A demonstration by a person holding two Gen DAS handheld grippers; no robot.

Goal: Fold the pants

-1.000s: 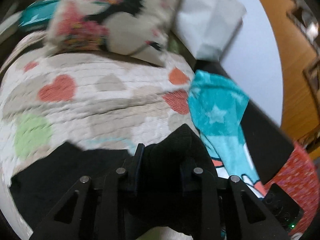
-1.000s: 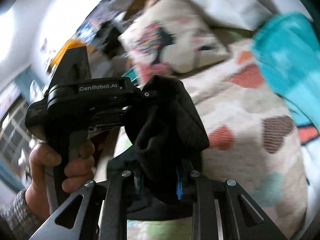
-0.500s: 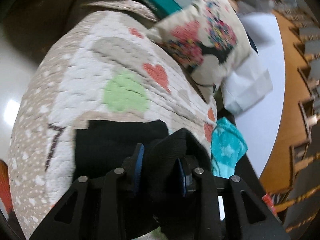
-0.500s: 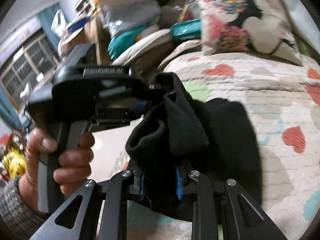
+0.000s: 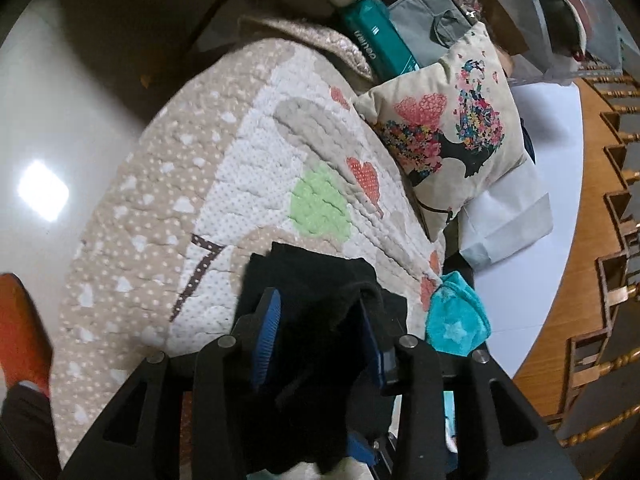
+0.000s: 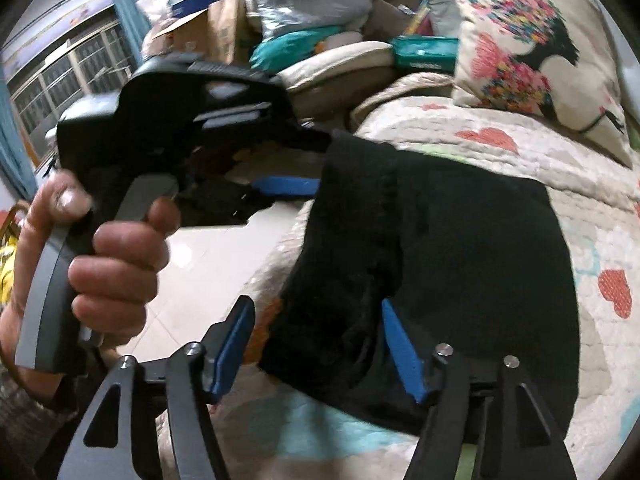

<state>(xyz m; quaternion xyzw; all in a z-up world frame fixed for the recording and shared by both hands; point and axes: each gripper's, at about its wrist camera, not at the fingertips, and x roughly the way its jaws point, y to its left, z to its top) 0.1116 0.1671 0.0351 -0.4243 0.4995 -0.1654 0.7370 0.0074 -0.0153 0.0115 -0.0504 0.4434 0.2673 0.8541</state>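
in the left wrist view a pale tiled floor (image 5: 52, 128) fills the far left, with an orange shape (image 5: 20, 328) at the lower left edge. next comes the rounded edge of a quilted bedspread (image 5: 248, 168) in beige and white, printed with red hearts and a green patch, dropping off toward the floor on its left side. the black pants (image 5: 316, 280) lie on the near part of the quilt, and the left gripper (image 5: 320, 320) has its blue-padded fingers spread a little with a bunch of the black cloth between them; whether they press on it cannot be told. to the right sit a floral cushion (image 5: 448, 136), a teal box (image 5: 378, 44) above it, a white paper bag (image 5: 508, 220), a turquoise star towel (image 5: 458, 328), then a white wall (image 5: 552, 184) and a wooden railing (image 5: 612, 208) at the far right. in the right wrist view, barred windows (image 6: 60, 76) and piled bags and boxes (image 6: 288, 4) fill the upper left; the person's left hand (image 6: 116, 264) grips the other tool's handle over the bare floor beside the bed edge. the right gripper (image 6: 316, 344) stands wide apart, its right pad against the folded pants, its left pad free of them. the pants cover the quilt's near left corner, with open quilt to the right and the cushion at the back.
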